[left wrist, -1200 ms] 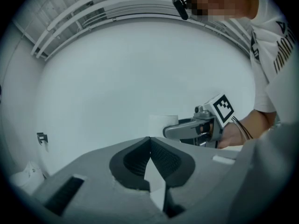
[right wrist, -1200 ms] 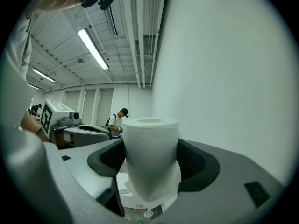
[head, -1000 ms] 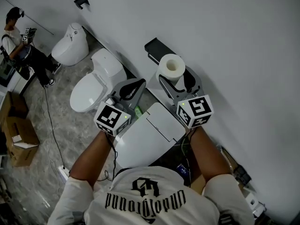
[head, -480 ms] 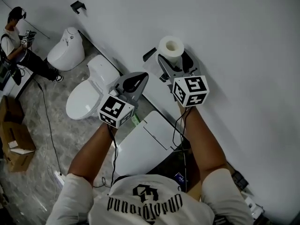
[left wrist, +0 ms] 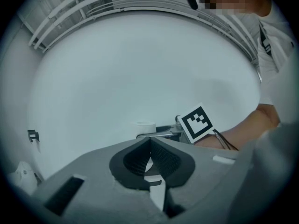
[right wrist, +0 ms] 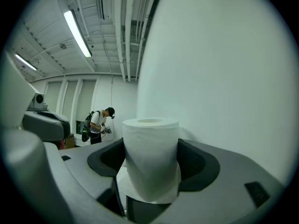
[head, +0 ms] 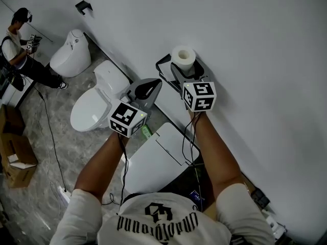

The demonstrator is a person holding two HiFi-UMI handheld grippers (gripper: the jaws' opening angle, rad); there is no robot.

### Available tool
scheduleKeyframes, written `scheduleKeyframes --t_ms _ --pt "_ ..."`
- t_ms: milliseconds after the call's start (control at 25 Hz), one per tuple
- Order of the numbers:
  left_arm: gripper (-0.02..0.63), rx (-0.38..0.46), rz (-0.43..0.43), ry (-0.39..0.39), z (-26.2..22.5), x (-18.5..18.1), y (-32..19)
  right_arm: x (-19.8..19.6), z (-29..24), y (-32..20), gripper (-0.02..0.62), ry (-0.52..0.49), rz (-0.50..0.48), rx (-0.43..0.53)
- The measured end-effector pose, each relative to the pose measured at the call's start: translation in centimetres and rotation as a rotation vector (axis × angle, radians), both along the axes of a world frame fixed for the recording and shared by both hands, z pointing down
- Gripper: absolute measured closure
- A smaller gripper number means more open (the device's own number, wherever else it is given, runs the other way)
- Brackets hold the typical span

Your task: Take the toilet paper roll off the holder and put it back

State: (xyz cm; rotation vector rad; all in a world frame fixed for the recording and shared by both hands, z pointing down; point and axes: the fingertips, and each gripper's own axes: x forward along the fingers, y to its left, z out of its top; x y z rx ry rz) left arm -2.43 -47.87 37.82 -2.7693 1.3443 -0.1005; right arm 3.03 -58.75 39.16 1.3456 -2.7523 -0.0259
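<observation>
A: State of the right gripper?
B: Clenched on the toilet paper roll. Ribbed dark pads press both sides, and the roll stands upright, core hole up. Only that gripper's own view shows the grip cleanly.
A: What does the head view add?
B: The roll is up against the white wall, just beside the right end of the black holder. Touching or not, cannot tell. The right gripper view shows no holder at all.
A: And the left gripper?
B: Jaws pressed together, nothing between them. It's in the air, below-left of the roll, apart from it. Its view catches the roll's top rim and the right gripper's marker cube past the tips.
A: Room?
B: Three glossy white toilets stand along the foot of the wall: far toilet, middle toilet, and near toilet with a flat lid, under the person's arms. Floor is grey marbled tile with a thin cable across it. Cardboard boxes sit at its left edge. There's a second holder further along the wall, and another person in the far-left corner.
A: Ceiling?
B: Right gripper view only: tube lights, bare pipes.
A: Textures?
B: Roll is a soft white cylinder, the grippers matte grey plastic, the cube black-and-white squares.
</observation>
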Motion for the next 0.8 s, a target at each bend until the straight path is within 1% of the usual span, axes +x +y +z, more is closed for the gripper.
scheduleKeyframes --t_ms 400,800 --pt "0.592 -0.031 -0.005 0.013 1.7 -0.2 -0.6 0.1 4.4 -0.7 0.265 0.041 0.028 -0.058" --pt "0.592 -0.042 -0.004 0.028 2.4 0.3 -0.9 0.3 4.8 -1.0 0.265 0.037 0.055 -0.043"
